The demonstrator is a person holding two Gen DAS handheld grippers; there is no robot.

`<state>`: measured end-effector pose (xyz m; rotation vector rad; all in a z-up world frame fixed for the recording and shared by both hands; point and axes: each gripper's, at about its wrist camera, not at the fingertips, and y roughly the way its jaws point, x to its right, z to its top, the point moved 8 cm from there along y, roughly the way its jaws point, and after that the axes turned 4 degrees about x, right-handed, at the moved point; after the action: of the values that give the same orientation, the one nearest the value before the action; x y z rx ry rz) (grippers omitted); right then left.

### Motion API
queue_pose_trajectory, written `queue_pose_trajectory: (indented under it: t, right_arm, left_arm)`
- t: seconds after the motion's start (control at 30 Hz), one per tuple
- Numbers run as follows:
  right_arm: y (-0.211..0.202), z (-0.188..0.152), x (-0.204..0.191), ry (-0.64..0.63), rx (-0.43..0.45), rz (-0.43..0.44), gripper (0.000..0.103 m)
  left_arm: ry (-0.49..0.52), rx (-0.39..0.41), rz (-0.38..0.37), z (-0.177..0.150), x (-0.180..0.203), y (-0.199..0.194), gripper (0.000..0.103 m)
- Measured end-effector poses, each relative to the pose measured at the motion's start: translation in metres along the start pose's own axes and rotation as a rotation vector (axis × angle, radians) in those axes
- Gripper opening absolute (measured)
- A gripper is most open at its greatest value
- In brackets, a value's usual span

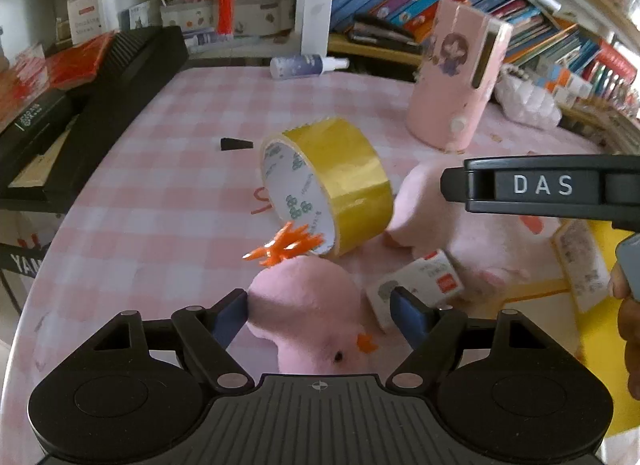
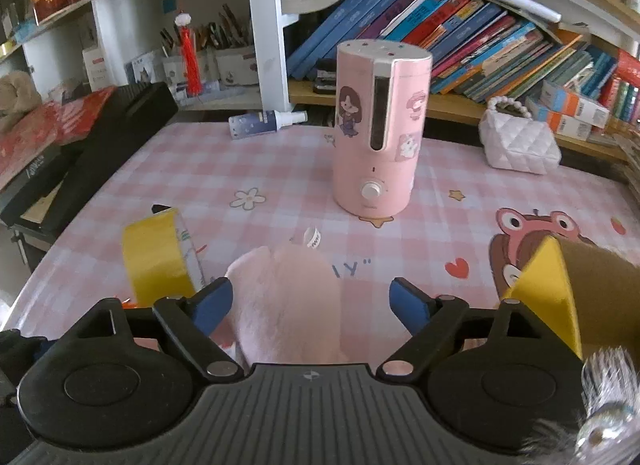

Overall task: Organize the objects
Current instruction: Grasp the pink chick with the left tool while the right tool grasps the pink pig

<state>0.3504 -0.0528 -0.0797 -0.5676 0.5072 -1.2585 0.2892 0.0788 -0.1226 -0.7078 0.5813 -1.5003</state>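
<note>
Jaws wide on both grippers, holding nothing: left gripper [image 1: 318, 311] straddling plush [image 1: 308, 305], tape [image 1: 326, 185] at twelve o'clock; best squeezed mid-body.

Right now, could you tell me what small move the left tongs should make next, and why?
Probably close the left tongs on the pink plush chick. Its head already lies between the open blue fingers, the left one touching or nearly touching the plush, the right one apart from it. The yellow tape roll lies just beyond, so pushing further forward risks knocking it.
</note>
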Motion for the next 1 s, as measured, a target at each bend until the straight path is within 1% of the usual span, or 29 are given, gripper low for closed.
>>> queue_pose_trajectory:
  t: [0.07, 0.1, 0.13, 0.23, 0.3, 0.37, 0.4, 0.5, 0.63, 0.7, 0.87, 1.0]
  right_arm:
    - [0.012, 0.0, -0.001, -0.011, -0.023, 0.009, 0.089]
    - [0.016, 0.0, -0.002, -0.016, -0.028, 0.021, 0.091]
    - [0.02, -0.001, -0.003, -0.02, -0.032, 0.03, 0.092]
    - [0.031, -0.004, -0.006, -0.018, -0.059, 0.052, 0.092]
    - [0.036, -0.006, -0.007, -0.007, -0.073, 0.062, 0.09]
    - [0.04, -0.009, -0.009, 0.004, -0.09, 0.085, 0.082]
    - [0.04, -0.009, -0.01, 0.011, -0.095, 0.103, 0.068]
    - [0.035, -0.008, -0.007, 0.017, -0.067, 0.085, 0.063]
    - [0.014, 0.001, 0.0, 0.022, 0.02, 0.049, 0.063]
    - [0.002, 0.003, 0.004, 0.04, 0.045, 0.036, 0.063]
    - [-0.025, 0.002, 0.014, 0.087, 0.075, 0.023, 0.063]
    - [-0.049, -0.005, 0.017, 0.081, 0.088, 0.019, 0.063]
  left_arm:
    - [-0.006, -0.008, 0.007, 0.0, -0.002, 0.005, 0.078]
    - [-0.015, -0.008, 0.007, 0.001, -0.003, 0.006, 0.076]
    - [-0.026, -0.008, 0.008, 0.002, -0.004, 0.007, 0.075]
    - [-0.05, -0.012, 0.018, 0.004, -0.011, 0.011, 0.059]
    - [-0.05, -0.021, 0.01, 0.003, -0.012, 0.014, 0.058]
    - [-0.046, -0.018, 0.009, 0.003, -0.012, 0.012, 0.058]
    - [-0.048, -0.018, 0.009, 0.003, -0.012, 0.011, 0.057]
    - [-0.061, -0.009, -0.006, 0.002, -0.013, 0.001, 0.057]
    - [-0.076, 0.014, -0.019, 0.0, -0.015, -0.019, 0.057]
    - [-0.088, 0.027, -0.023, -0.001, -0.017, -0.031, 0.057]
    - [-0.1, 0.078, -0.027, 0.001, -0.022, -0.058, 0.057]
    - [-0.095, 0.133, -0.027, 0.003, -0.025, -0.081, 0.057]
